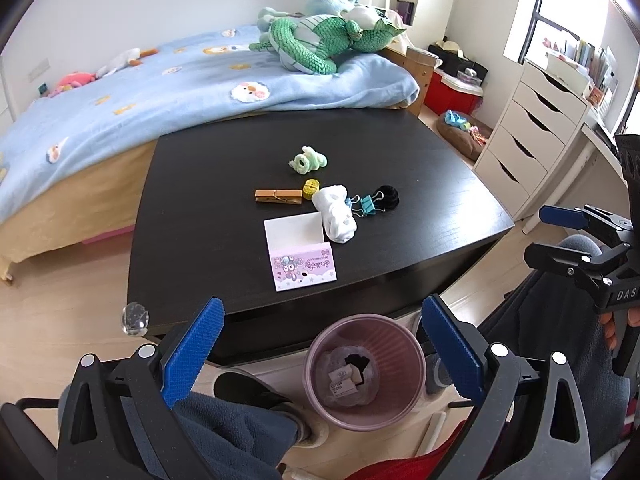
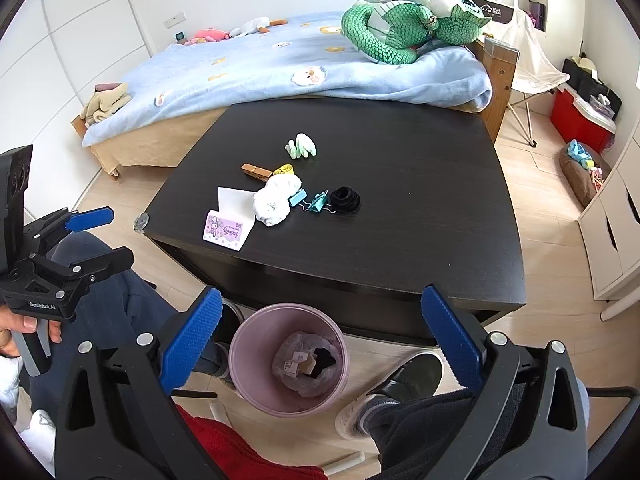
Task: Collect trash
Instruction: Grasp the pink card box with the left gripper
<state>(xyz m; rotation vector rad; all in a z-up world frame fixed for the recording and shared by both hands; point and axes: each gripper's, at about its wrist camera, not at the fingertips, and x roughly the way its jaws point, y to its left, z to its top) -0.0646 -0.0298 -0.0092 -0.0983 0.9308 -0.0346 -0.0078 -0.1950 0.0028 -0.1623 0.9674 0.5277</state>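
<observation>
Sitting between the spread left tool [image 1: 320,344] jaws: pink bin [image 1: 364,372].

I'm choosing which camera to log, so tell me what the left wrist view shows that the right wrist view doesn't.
Only the left wrist view shows the white drawer unit's full front and the window. Only the right wrist view shows the folding chair and the folded beige cloth on the bed's corner. Both show the black table, the pink bin, the white sock and the pink card.
</observation>
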